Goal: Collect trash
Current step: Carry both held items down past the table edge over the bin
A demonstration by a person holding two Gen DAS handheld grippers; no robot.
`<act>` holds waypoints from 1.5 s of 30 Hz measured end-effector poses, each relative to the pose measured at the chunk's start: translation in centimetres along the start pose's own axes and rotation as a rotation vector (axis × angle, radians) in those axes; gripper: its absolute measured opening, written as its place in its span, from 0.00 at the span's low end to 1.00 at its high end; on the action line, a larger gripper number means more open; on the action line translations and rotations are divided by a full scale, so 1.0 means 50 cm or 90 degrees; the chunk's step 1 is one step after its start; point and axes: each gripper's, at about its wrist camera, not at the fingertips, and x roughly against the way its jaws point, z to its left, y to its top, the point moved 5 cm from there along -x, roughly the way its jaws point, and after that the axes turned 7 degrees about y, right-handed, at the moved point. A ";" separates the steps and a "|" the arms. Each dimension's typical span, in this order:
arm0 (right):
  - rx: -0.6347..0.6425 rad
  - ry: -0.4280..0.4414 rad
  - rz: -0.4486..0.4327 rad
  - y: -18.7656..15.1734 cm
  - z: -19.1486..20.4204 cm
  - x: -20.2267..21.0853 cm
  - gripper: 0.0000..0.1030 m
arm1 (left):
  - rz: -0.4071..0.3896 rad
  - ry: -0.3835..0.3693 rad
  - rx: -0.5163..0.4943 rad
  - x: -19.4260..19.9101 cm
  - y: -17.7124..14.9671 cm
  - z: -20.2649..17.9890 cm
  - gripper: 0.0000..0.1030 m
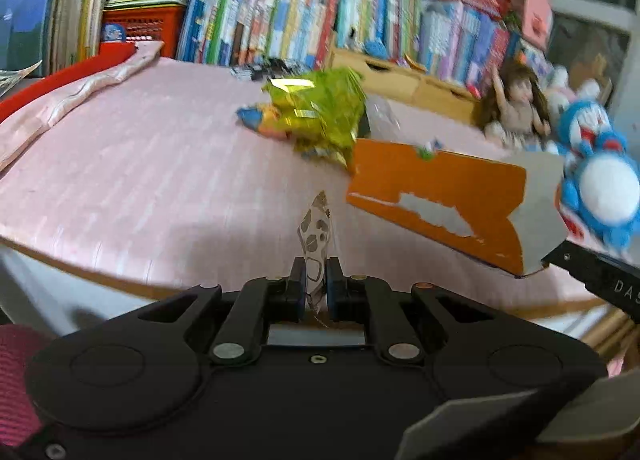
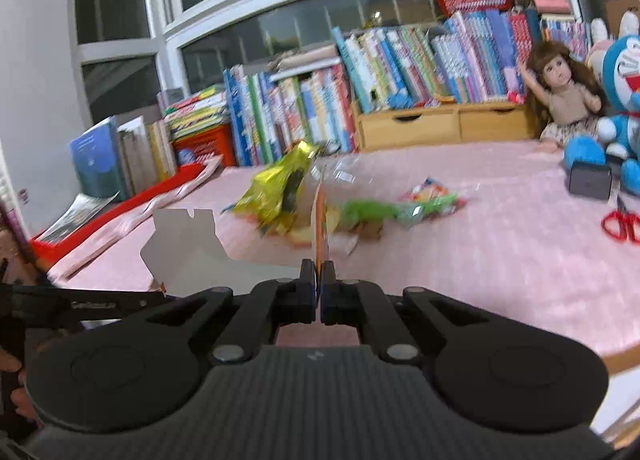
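My left gripper [image 1: 316, 272] is shut on a thin clear wrapper with brown spots [image 1: 317, 232], held upright above the pink tablecloth [image 1: 140, 180]. My right gripper [image 2: 319, 272] is shut on a flattened orange cardboard box [image 2: 320, 220], seen edge-on there; its grey flap [image 2: 184, 244] spreads to the left. In the left wrist view the same box [image 1: 436, 196] hangs at the right. A crumpled yellow-green foil bag [image 1: 320, 108] [image 2: 280, 188] lies mid-table. Green and multicoloured wrappers [image 2: 404, 208] lie beyond the box.
Rows of books [image 2: 360, 80] and a wooden drawer unit [image 2: 444, 124] line the far edge. A doll [image 2: 564, 88], a blue plush toy [image 2: 624, 100], a small black box [image 2: 590, 180] and red scissors [image 2: 622, 224] occupy the right. A red tray [image 1: 60, 76] sits left.
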 end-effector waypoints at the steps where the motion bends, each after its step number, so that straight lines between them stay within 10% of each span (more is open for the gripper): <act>1: -0.002 0.005 0.009 -0.010 0.005 0.006 0.04 | 0.007 0.004 -0.010 0.008 -0.013 0.000 0.09; 24: -0.036 -0.019 0.261 -0.249 0.029 0.004 0.04 | 0.299 0.061 -0.101 -0.079 -0.276 0.015 0.09; 45: -0.035 -0.016 0.326 -0.270 0.023 -0.063 0.08 | 0.341 0.070 -0.108 -0.133 -0.282 0.013 0.09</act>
